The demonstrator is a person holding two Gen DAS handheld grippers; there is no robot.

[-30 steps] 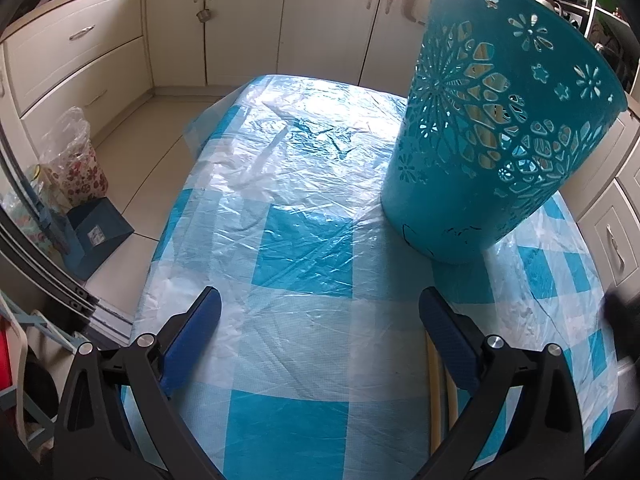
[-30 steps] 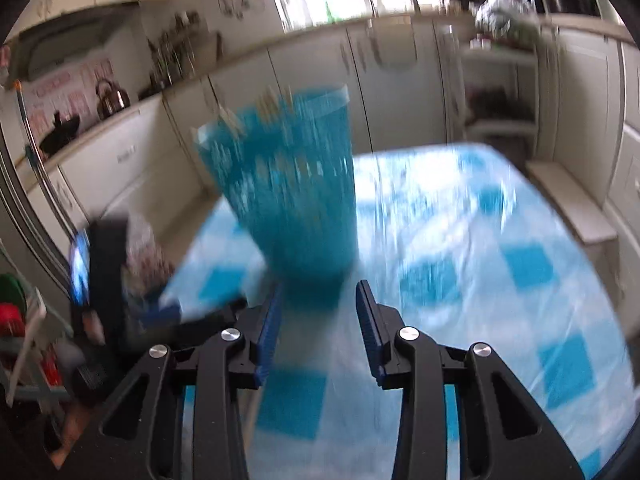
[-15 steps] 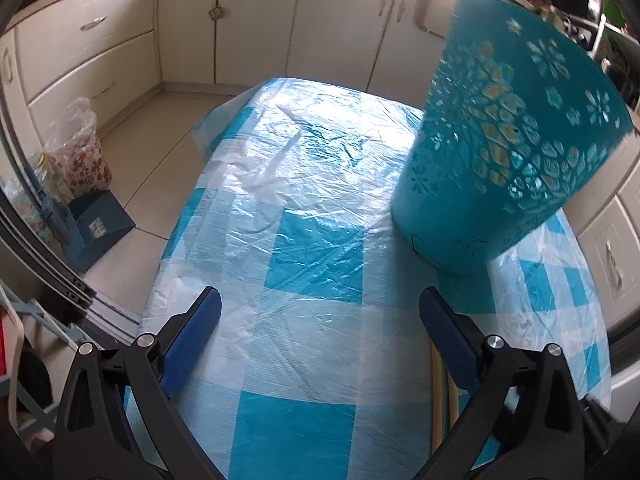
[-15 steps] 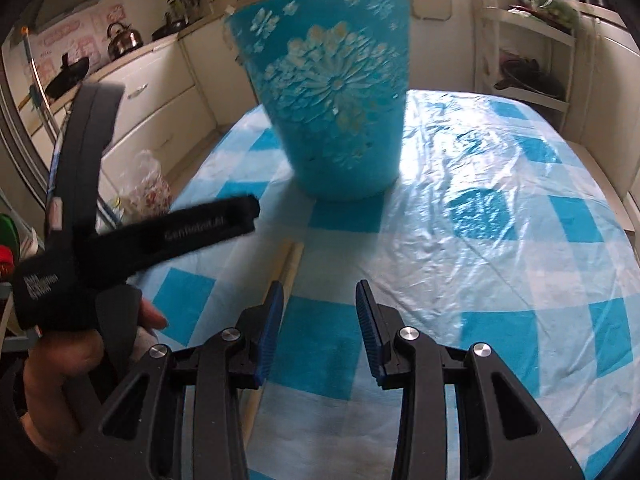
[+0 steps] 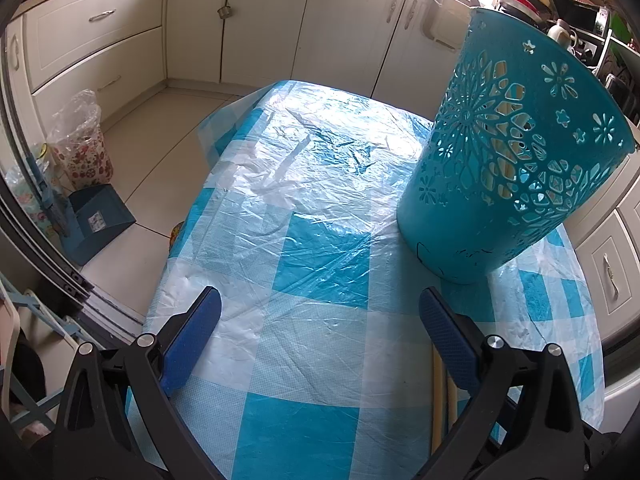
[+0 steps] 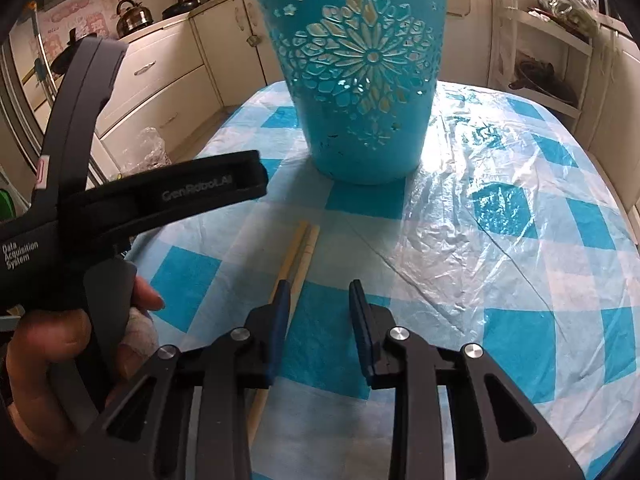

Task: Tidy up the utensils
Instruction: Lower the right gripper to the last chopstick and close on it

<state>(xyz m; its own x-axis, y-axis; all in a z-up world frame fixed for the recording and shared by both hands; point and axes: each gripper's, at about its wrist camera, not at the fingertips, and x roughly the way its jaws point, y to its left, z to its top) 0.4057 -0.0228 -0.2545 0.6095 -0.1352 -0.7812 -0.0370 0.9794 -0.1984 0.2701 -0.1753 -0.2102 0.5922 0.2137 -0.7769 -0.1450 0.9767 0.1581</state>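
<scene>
A teal perforated basket point(image 6: 362, 76) stands upright on the blue-and-white checked table; it also shows in the left wrist view point(image 5: 512, 152), with pale sticks visible through its holes. A pair of wooden chopsticks point(image 6: 298, 252) lies on the cloth in front of the basket, running under my right gripper's left finger. In the left wrist view the chopsticks point(image 5: 440, 400) lie under the right finger. My left gripper point(image 5: 320, 320) is wide open and empty. My right gripper point(image 6: 318, 292) is open with a narrow gap, empty, just right of the chopsticks.
The left gripper's body and the hand holding it point(image 6: 80, 220) fill the left of the right wrist view. Kitchen cabinets point(image 5: 260, 20) surround the table. A blue dustpan point(image 5: 96, 224) and a plastic bag point(image 5: 80, 140) sit on the floor at left.
The right gripper has swung from a blurred view to a steady one, lower and closer to the chopsticks. The left gripper has shifted slightly; the basket now appears a bit farther right.
</scene>
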